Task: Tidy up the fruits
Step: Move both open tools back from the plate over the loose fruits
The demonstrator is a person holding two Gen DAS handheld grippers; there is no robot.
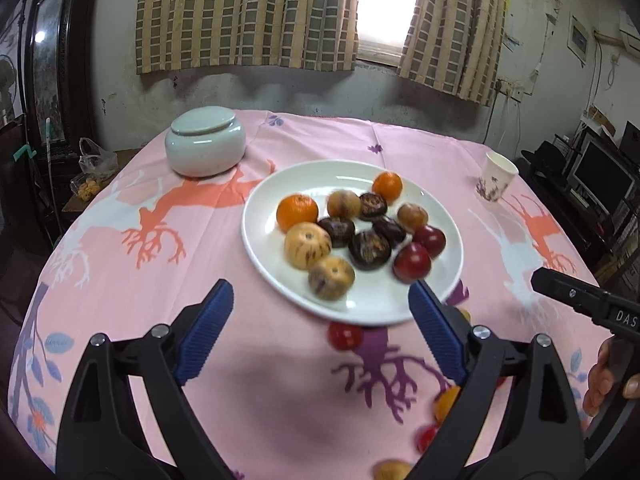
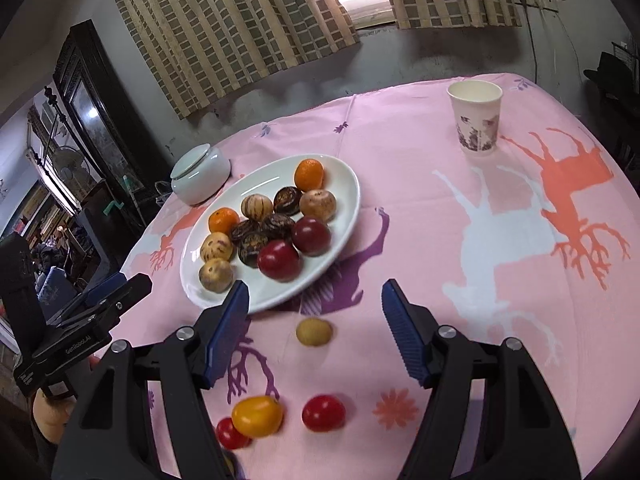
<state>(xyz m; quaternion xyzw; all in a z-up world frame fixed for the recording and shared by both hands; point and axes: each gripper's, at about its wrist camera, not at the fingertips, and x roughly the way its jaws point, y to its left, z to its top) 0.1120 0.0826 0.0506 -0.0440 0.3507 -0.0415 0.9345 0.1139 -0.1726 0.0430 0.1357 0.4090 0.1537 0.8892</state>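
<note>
1. "DAS", white capitals, cut off by the frame edge, stood on the black body of the right gripper point(image 1: 624, 316), as seen from the left wrist view.
2. "GenRobot.AI", small white lettering, stood on the black body of the left gripper point(image 2: 76, 344), as seen from the right wrist view.
3. The cup point(image 2: 476, 118) bore a floral print only; no lettering could be read.

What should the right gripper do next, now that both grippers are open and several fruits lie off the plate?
Probably ease the right gripper forward and down onto the small tan fruit. Its jaws stand open and empty, and that fruit lies alone on the pink tablecloth almost between the fingertips, just short of the white plate, where the other fruits are gathered.
</note>
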